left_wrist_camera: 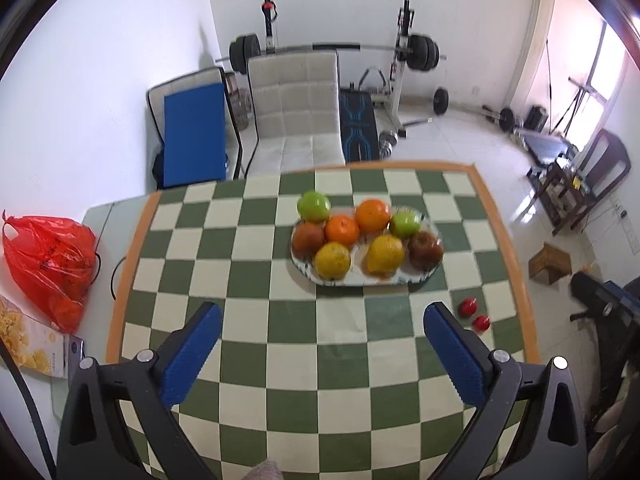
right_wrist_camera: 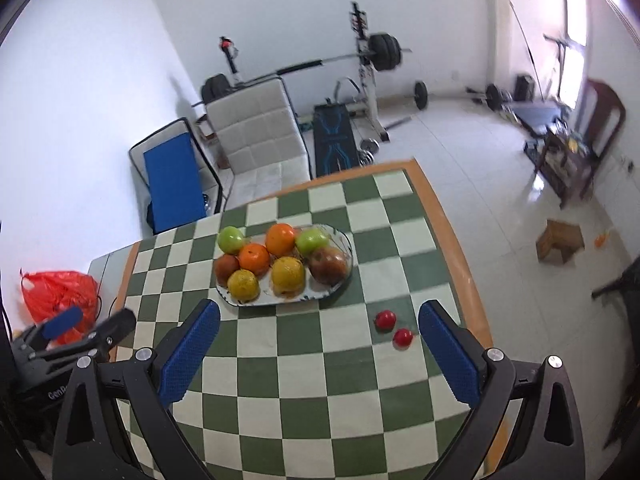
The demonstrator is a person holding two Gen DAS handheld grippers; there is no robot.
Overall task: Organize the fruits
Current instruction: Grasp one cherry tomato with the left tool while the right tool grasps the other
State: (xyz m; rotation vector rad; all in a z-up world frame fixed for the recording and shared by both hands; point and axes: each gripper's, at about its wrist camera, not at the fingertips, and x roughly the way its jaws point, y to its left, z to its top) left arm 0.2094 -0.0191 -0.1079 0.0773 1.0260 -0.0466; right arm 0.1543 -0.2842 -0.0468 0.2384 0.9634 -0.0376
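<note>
Fruits sit gathered on an oval plate (left_wrist_camera: 428, 276) that rests on the green-and-cream checked worktop (left_wrist_camera: 320, 360), toward its far middle. Going left to right in the left wrist view: a green apple (left_wrist_camera: 314, 206) stands at the plate's far left edge, a dark reddish fruit (left_wrist_camera: 307, 238) lies just in front of it, then a yellow citrus (left_wrist_camera: 333, 260), an orange (left_wrist_camera: 342, 230), a second orange (left_wrist_camera: 373, 215), a yellow fruit (left_wrist_camera: 385, 254), another green apple (left_wrist_camera: 405, 224) and a dark red apple (left_wrist_camera: 425, 250) at the right end. They lie packed closely, mostly touching their neighbours. Two small red fruits (left_wrist_camera: 474, 314) lie on the bare worktop, apart from the plate, nearer the right edge.

Off the worktop to the left, a red plastic bag (left_wrist_camera: 48, 264) lies beside a yellow printed box (left_wrist_camera: 28, 344).

Left gripper (left_wrist_camera: 322, 316) hangs above the near squares with its jaws spread wide and nothing between them. Right gripper (right_wrist_camera: 320, 314) likewise has its jaws wide apart and empty, the plate just beyond its left finger and the small red fruits beside its right finger (right_wrist_camera: 450, 356). Behind stand a pale padded chair (left_wrist_camera: 296, 116) and a barbell rack (left_wrist_camera: 400, 60).
</note>
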